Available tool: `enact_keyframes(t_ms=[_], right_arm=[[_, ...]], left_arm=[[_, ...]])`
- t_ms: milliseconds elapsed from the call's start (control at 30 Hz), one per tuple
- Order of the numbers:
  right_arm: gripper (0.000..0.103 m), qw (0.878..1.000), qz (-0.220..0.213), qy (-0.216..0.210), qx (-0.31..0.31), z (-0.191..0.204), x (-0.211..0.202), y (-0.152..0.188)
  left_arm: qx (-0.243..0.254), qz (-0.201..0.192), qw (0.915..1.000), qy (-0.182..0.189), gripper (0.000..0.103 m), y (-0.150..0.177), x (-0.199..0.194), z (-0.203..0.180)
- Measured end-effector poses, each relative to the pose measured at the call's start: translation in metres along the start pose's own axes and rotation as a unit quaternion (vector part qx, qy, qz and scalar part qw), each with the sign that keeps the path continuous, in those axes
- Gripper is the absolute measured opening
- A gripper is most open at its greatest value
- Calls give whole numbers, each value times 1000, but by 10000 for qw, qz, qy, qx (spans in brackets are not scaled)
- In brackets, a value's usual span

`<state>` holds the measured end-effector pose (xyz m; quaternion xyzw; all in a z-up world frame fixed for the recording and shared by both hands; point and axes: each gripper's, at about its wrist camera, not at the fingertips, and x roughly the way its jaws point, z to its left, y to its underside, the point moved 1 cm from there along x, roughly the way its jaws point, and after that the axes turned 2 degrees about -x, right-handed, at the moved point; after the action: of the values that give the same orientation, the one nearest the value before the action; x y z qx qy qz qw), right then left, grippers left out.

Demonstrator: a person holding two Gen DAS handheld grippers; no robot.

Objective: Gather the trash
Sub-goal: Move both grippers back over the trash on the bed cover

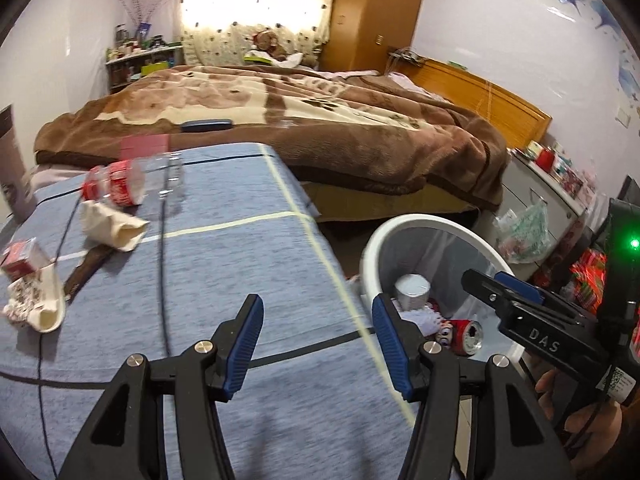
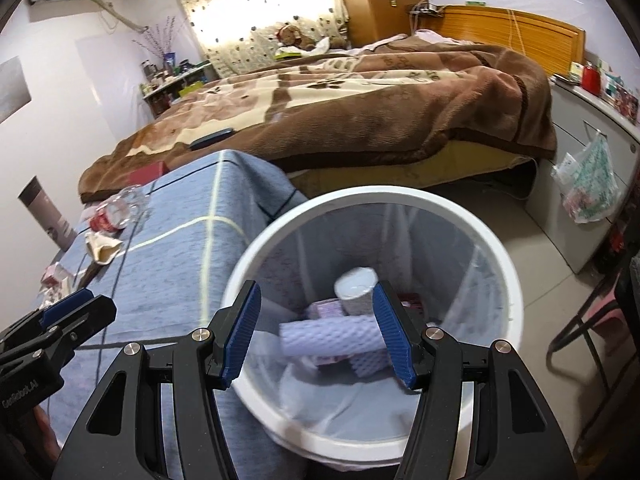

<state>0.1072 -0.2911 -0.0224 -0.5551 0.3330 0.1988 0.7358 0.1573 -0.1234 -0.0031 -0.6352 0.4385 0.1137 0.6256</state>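
My left gripper is open and empty above the right part of the blue cloth table. Far left on the cloth lie a clear plastic bottle with a red label, a crumpled cream paper, a small red carton and a crumpled wrapper. My right gripper hangs open and empty over the white bin. Inside the bin are a purple foam net roll and a paper cup. The left wrist view also shows a red can in the bin.
The bin stands on the floor against the table's right edge. A bed with a brown blanket lies behind. A grey cabinet with a hanging plastic bag is at the right. Two thin black cables run across the cloth.
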Motion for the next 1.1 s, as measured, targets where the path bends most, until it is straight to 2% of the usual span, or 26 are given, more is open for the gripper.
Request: enact_keyframes(t_ms=[400, 867, 1100], right_arm=[[60, 9977, -24, -467, -491, 50, 1, 3], [60, 9890, 59, -953, -1129, 117, 11, 3], [60, 9815, 176, -1236, -1453, 155, 24, 2]], left_arm=[[-459, -194, 9966, -660, 62, 19, -35, 71], [-1105, -292, 9850, -1296, 63, 38, -65, 154], [-1366, -275, 9779, -1558, 68, 44, -70, 191]])
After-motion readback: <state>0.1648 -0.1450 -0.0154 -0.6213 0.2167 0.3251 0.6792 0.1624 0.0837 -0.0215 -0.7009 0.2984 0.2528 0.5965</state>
